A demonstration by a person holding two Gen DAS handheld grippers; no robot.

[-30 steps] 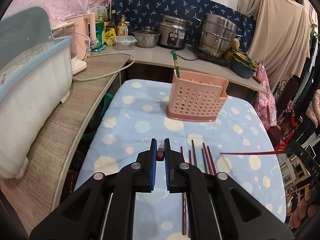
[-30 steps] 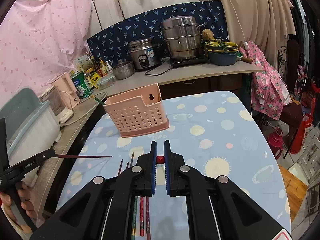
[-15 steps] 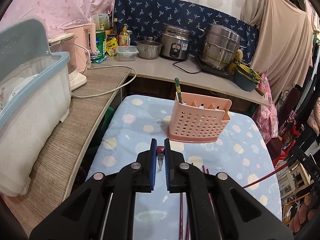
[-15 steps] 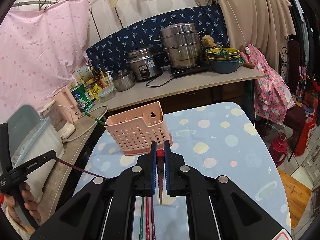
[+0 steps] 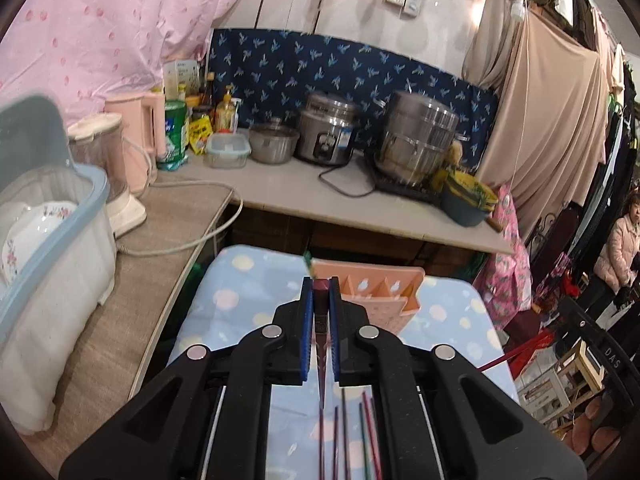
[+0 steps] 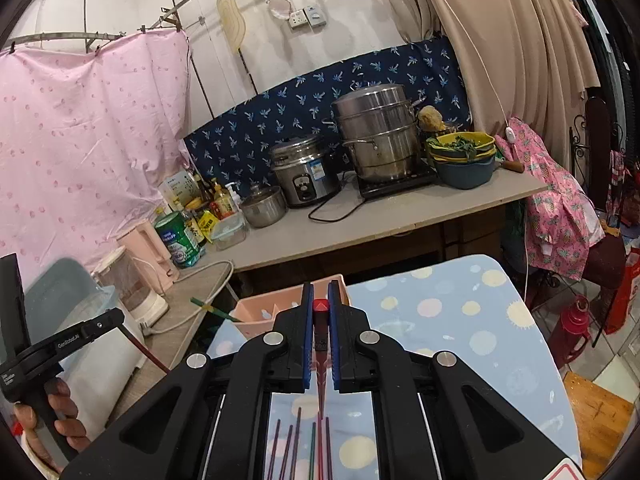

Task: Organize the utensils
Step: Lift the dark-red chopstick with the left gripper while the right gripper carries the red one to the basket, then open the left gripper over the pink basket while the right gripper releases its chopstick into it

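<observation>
The table [image 5: 240, 292], covered in a pale blue cloth with coloured dots, is filling the lower middle of both views, with the kitchen counter [image 5: 360, 208] running behind it at 12 o'clock. On that counter a steel steamer pot [image 6: 376, 136] is standing toward 1 o'clock in the right wrist view, and a rice cooker [image 6: 304, 172] is sitting just beside it toward 11 o'clock.

The pink utensil holder [image 5: 380, 288] is standing on the table just beyond both grippers, at 12 o'clock from each; a green chopstick [image 6: 212, 308] is leaning out of its near-left corner toward 9 o'clock.

The left gripper [image 5: 321, 292] is clenching a dark red chopstick [image 5: 321, 360] between its blue pads, the stick hanging tip-down toward 6 o'clock, its blunt end level with the fingertips and overlapping the holder's rim. The right gripper [image 6: 320, 300] is likewise clamping a bright red chopstick [image 6: 320, 368], also pointing down toward 6 o'clock — its red end is showing between the fingertips, close to the holder's front edge.

Several loose chopsticks [image 6: 296, 444] are lying on the cloth below both grippers, roughly side by side — purple, green and red ones.
</observation>
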